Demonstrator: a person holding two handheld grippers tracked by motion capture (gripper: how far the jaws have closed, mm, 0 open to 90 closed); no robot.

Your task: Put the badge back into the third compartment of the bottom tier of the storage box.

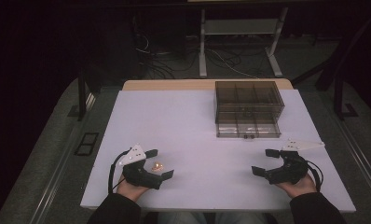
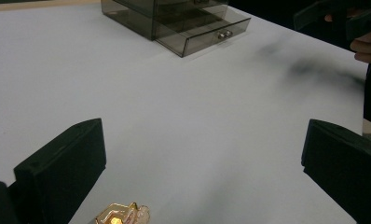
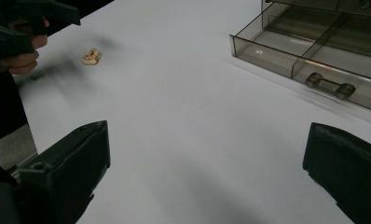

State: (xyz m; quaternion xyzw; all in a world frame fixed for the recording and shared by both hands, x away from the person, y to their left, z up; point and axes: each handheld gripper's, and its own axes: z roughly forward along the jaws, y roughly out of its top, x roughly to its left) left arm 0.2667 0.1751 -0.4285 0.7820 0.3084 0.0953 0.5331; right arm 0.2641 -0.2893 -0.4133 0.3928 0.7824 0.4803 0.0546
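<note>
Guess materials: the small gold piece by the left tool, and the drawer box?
Gold piece: looks like polished or plated metal, going by its bright yellow glints; a paler, pinkish part may be something else, too small to tell. Drawer box: smoky clear plastic, probably acrylic; the dividers show through its walls, and the pulled-out bottom drawer has a shiny, metal-looking handle.

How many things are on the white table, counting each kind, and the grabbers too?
Small gold trinket: 1
Smoky clear drawer box, bottom drawer pulled out: 1
Black grippers, left gripper and right gripper, jaws open: 2
Total: 4
</note>
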